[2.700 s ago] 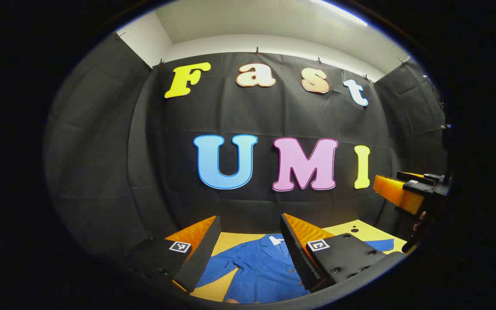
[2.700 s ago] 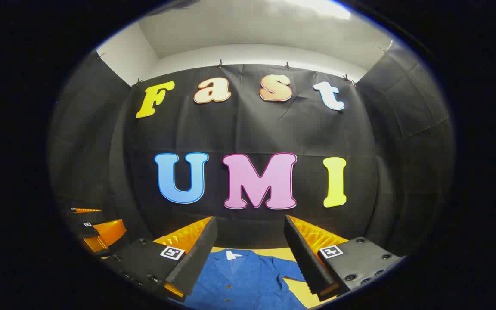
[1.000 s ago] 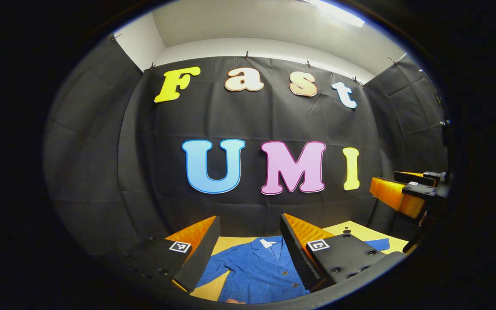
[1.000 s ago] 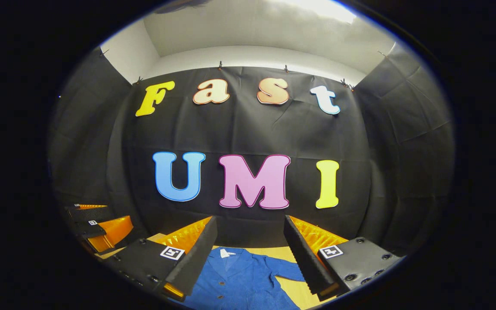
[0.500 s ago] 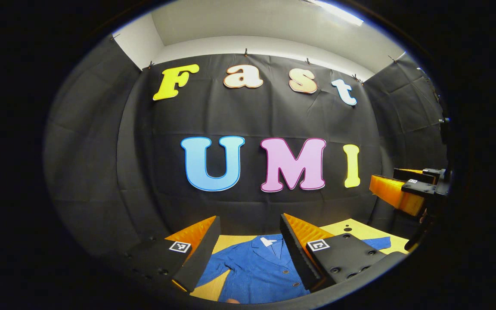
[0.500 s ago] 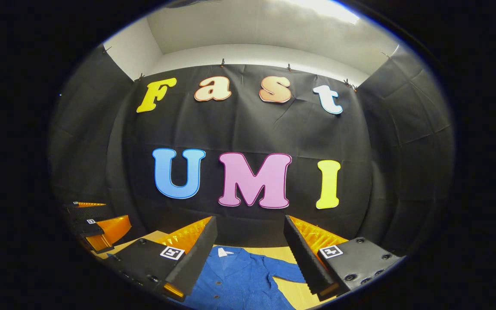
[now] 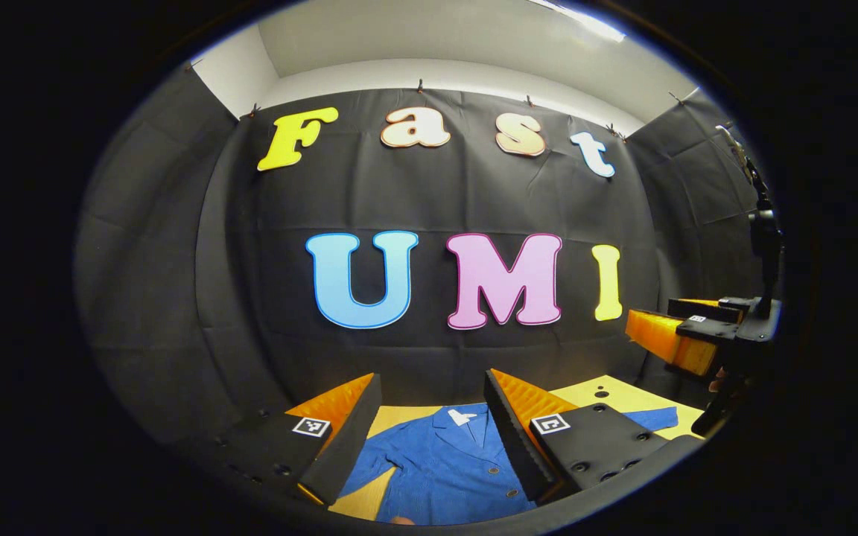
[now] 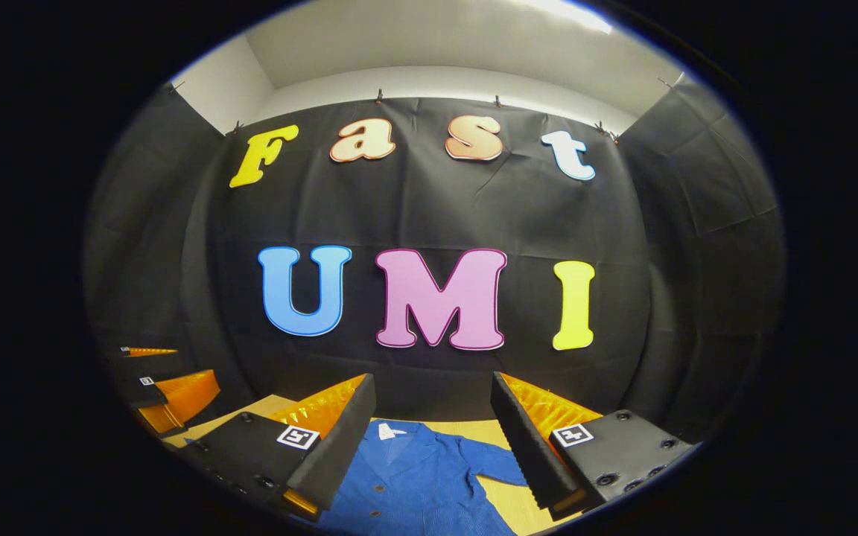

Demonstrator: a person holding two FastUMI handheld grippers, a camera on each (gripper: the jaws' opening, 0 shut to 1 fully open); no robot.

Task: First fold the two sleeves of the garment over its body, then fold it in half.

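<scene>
Little has shifted since 2.7 s ago: both grippers still hover above the table. Nearest, the left gripper [image 7: 429,424] and right gripper [image 8: 433,428] are spread wide, holding nothing. Below them the blue garment [image 7: 447,465] lies flat on the yellow table [image 7: 608,394], its sleeves [image 8: 492,463] spread out to the sides. By my judgement, 0 of the 3 folds is done.

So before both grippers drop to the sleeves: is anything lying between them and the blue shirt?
Nothing visible. The blue shirt lies flat on the yellow table, below the open left gripper and right gripper.
</scene>
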